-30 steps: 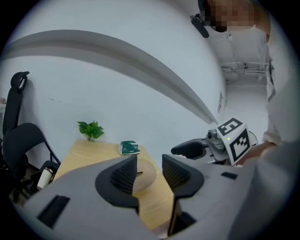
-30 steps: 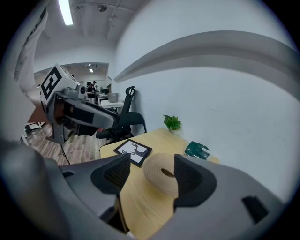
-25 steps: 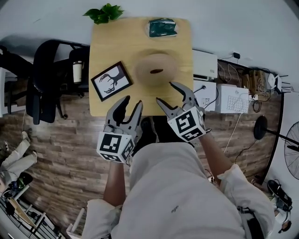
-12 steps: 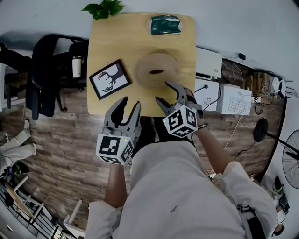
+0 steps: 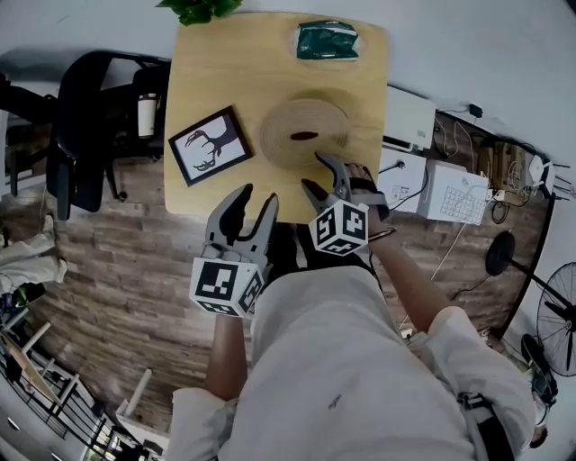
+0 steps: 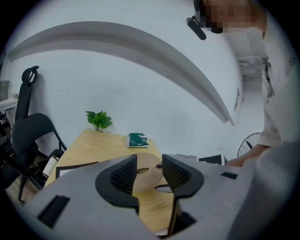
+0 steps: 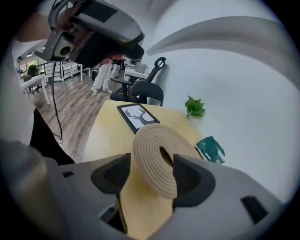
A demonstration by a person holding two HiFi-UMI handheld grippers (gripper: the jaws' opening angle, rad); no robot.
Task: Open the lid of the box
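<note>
Head view: a round woven box [image 5: 304,133] sits on the wooden table [image 5: 207,81], right of centre, its lid in place with a dark slot in the middle. A framed deer picture [image 5: 211,146] lies just left of it. A green packet [image 5: 326,40] and a potted plant [image 5: 200,9] are at the far edge, well apart from the box.

Right gripper [image 5: 317,174]: at the box's near right side, tilted, its marker cube turned toward the camera. Jaws wide apart, gripping nothing. The right gripper view shows the box [image 7: 154,159] in line between the two jaws of that gripper [image 7: 150,168], which are not closed on it (contact of a fingertip with the rim cannot be confirmed).

Left gripper [image 5: 256,198]: over the table's near edge, short of the box and apart from it. In the left gripper view its jaws [image 6: 149,171] stand moderately apart and empty, with the box [image 6: 146,169] seen beyond the gap.

A black office chair [image 5: 81,135] stands left of the table.
</note>
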